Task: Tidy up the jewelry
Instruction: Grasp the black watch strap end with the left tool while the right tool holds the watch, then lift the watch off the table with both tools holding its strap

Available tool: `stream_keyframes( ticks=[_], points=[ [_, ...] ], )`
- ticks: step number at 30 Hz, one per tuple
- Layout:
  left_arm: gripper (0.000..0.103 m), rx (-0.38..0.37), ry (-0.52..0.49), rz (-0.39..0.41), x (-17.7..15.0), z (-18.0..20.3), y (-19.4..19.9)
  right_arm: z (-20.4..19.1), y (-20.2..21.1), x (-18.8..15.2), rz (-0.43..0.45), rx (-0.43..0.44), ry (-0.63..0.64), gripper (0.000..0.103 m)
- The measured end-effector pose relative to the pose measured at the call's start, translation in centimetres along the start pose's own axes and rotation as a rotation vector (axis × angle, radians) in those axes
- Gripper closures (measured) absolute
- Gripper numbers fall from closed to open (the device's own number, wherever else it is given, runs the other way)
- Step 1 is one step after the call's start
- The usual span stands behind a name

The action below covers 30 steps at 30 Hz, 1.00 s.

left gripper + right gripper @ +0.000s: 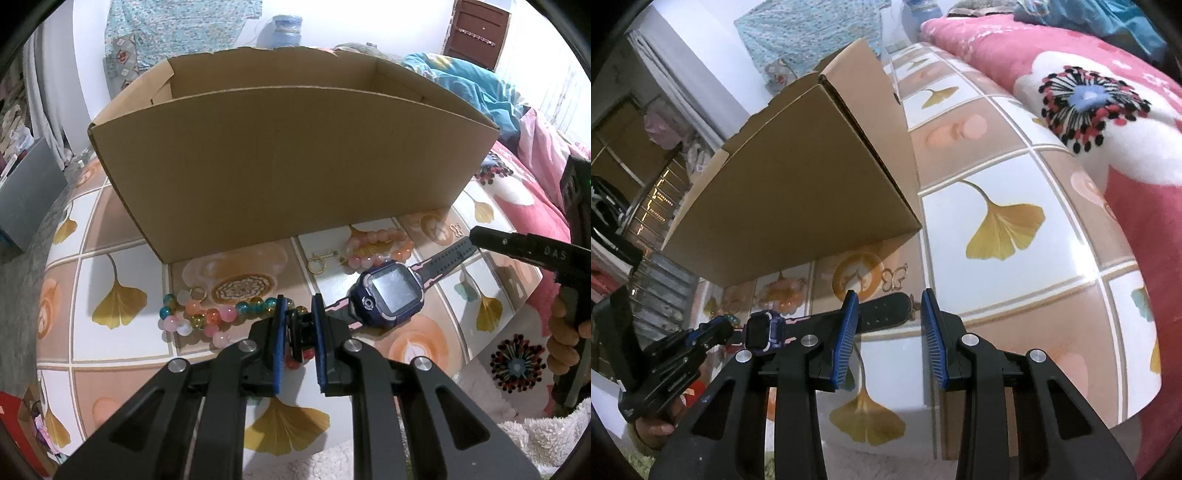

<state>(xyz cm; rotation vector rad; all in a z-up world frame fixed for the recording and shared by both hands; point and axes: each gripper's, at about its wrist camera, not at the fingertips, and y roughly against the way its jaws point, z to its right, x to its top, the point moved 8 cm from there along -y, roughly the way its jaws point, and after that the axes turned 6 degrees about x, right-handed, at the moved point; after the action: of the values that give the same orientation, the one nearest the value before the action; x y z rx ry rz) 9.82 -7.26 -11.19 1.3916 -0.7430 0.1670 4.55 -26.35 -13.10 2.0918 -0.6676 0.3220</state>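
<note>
**Left gripper clamped on watch strap; right gripper spread beside the other strap end**

1. Left gripper: I see its blue pads closed on the buckle end of the near strap of the watch. The pads stand close together with the black strap end pinched between them.

2. Right gripper: I see its jaws apart, holding nothing. In the right wrist view the far strap end lies on the table between and just beyond the fingertips, nearer the left pad. I cannot tell whether that pad touches the strap.

3. Watch: it lies on the table face up, its purple case right of the left gripper, its far strap running up and right toward the right gripper's tip.

4. Other jewelry, left wrist view:
   - A multicolour bead bracelet lies just left of the left gripper, partly behind its pads.
   - A pink-orange bead bracelet lies just beyond the watch, near the box.
   - A gold ring piece lies just left of that bracelet.

5. Box: an open cardboard box stands upright on the table behind all the jewelry. I cannot see its floor from either camera.

6. Surroundings: a pink flowered blanket lies along the table's right edge.
</note>
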Motion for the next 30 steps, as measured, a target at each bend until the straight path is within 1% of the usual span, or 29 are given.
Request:
stream_keyframes(
  ticks=[4, 6, 11, 14, 17, 18, 19, 21, 22, 23, 25, 28, 29, 30],
  points=[
    [0.090, 0.000, 0.002, 0.001, 0.1, 0.0, 0.0, -0.3, -0.2, 0.1, -0.010, 0.010, 0.002, 0.069],
    [0.090, -0.002, 0.005, 0.001, 0.0, -0.1, 0.0, -0.4, 0.0, 0.3, -0.002, 0.031, -0.014, 0.069],
    [0.090, -0.002, 0.005, 0.001, 0.0, -0.1, -0.1, -0.4, 1.1, 0.9, 0.038, 0.187, -0.111, 0.069],
    [0.090, -0.002, 0.005, 0.002, 0.0, -0.1, -0.1, -0.1, 0.8, 0.8, 0.038, 0.249, -0.178, 0.069],
    [0.090, -0.002, 0.005, 0.001, 0.0, -0.1, -0.1, 0.4, 0.7, 0.8, 0.048, 0.343, -0.264, 0.069],
    [0.090, -0.002, 0.005, 0.001, 0.0, -0.1, -0.1, 0.5, 0.6, 0.8, 0.049, 0.363, -0.288, 0.070],
    [0.090, -0.002, 0.005, 0.002, 0.0, -0.1, -0.1, 0.8, 0.5, 0.8, 0.049, 0.344, -0.289, 0.070],
    [0.090, -0.003, 0.004, 0.001, 0.0, -0.1, -0.1, 1.0, 0.2, 0.7, 0.038, 0.211, -0.210, 0.073],
    [0.090, -0.001, 0.006, 0.002, 0.0, -0.1, -0.1, 0.8, 0.0, 0.5, 0.029, 0.188, -0.189, 0.073],
    [0.090, 0.000, 0.006, 0.003, 0.0, -0.1, -0.1, 0.6, -0.2, 0.3, 0.027, 0.194, -0.187, 0.073],
    [0.090, -0.001, 0.004, 0.002, 0.0, -0.1, -0.1, -0.2, -0.5, 0.0, 0.014, 0.275, -0.216, 0.074],
    [0.090, 0.000, 0.005, 0.002, 0.0, -0.1, -0.1, -1.1, -1.1, -0.4, 0.003, 0.239, -0.166, 0.078],
    [0.090, 0.009, 0.005, 0.004, 0.0, -0.2, -0.1, -1.3, -1.2, -0.4, 0.001, 0.233, -0.156, 0.084],
    [0.090, 0.009, 0.005, 0.004, 0.0, -0.2, -0.1, -1.4, -1.3, -0.6, 0.001, 0.231, -0.150, 0.094]
  ],
)
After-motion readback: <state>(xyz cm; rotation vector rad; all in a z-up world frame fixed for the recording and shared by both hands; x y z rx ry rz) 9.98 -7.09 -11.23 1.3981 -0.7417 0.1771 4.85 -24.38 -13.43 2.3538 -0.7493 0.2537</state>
